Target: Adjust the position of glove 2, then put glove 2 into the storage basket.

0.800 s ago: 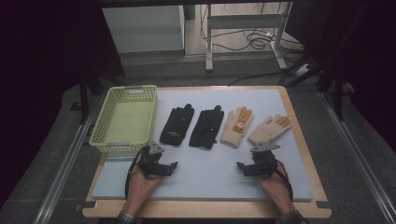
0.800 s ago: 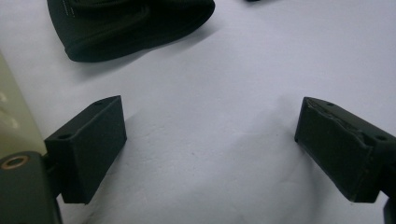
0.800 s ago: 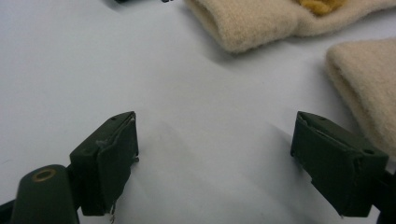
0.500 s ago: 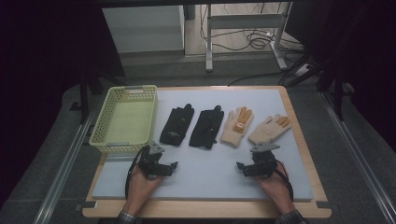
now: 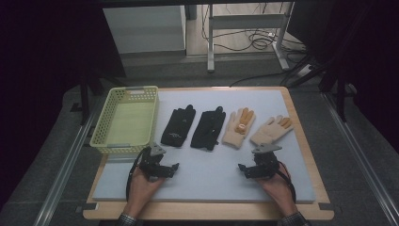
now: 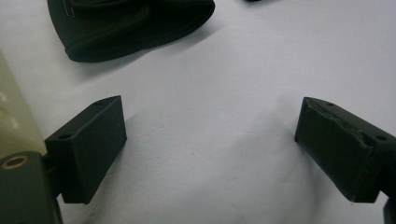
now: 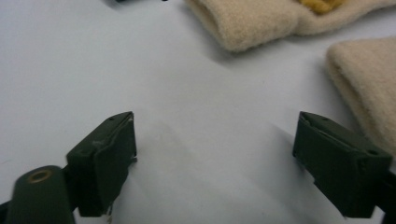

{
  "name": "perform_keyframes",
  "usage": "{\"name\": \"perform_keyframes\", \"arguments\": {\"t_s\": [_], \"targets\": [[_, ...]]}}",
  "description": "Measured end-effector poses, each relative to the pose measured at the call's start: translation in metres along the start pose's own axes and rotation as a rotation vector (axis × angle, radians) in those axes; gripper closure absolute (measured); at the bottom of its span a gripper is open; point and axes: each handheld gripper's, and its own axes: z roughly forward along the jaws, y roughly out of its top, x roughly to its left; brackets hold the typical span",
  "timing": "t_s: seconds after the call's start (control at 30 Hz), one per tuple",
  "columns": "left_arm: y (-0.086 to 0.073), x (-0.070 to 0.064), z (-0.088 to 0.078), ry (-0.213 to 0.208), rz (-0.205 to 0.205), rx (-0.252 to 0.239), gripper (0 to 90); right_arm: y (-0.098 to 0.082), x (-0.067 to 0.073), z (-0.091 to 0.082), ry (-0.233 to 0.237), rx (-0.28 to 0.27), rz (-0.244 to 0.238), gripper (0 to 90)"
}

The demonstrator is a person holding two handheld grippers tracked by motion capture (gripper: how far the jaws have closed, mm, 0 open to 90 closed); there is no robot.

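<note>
A yellow basket (image 5: pixel 125 123) sits at the left edge of the grey mat (image 5: pixel 207 174); cables (image 5: pixel 256 42) lie on the floor beyond the table.

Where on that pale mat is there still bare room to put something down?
Bare mat lies between the left gripper and right gripper, both open, below the row of gloves. Another strip runs behind the gloves to the far edge. The middle is crowded: two black gloves and two cream gloves lie close together, with the yellow basket at the left.

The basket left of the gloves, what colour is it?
The basket is pale yellow with perforated walls, seen best in the high view.
</note>
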Motion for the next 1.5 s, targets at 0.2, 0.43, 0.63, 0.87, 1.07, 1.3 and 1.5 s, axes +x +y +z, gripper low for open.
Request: {"name": "perform_keyframes", "arguments": {"t_s": [0.2, 0.43, 0.63, 0.87, 1.07, 1.3, 1.5], "targets": [[0.0, 0.0, 0.0, -0.001, 0.0, 0.0, 8.8, 0.0, 0.002, 0.0, -0.013, 0.002, 0.011, 12.2], [0.0, 0.0, 0.0, -0.001, 0.0, 0.0, 8.8, 0.0, 0.002, -0.001, -0.011, -0.002, 0.015, 12.3], [0.0, 0.0, 0.0, 0.0, 0.0, 0.0, 8.8, 0.004, 0.003, -0.003, 0.003, -0.023, 0.013, 12.3], [0.0, 0.0, 0.0, 0.0, 0.0, -0.001, 8.8, 0.011, 0.004, -0.003, 0.032, -0.029, 0.024, 12.3], [0.0, 0.0, 0.0, 0.0, 0.0, -0.001, 8.8, 0.019, 0.005, -0.002, 0.052, -0.026, 0.025, 12.4], [0.0, 0.0, 0.0, 0.0, 0.0, 0.0, 8.8, 0.034, 0.008, 0.0, 0.054, -0.033, 0.009, 12.6], [0.0, 0.0, 0.0, 0.0, 0.0, 0.0, 8.8, 0.049, 0.014, 0.005, 0.045, -0.031, -0.034, 15.9]]}}
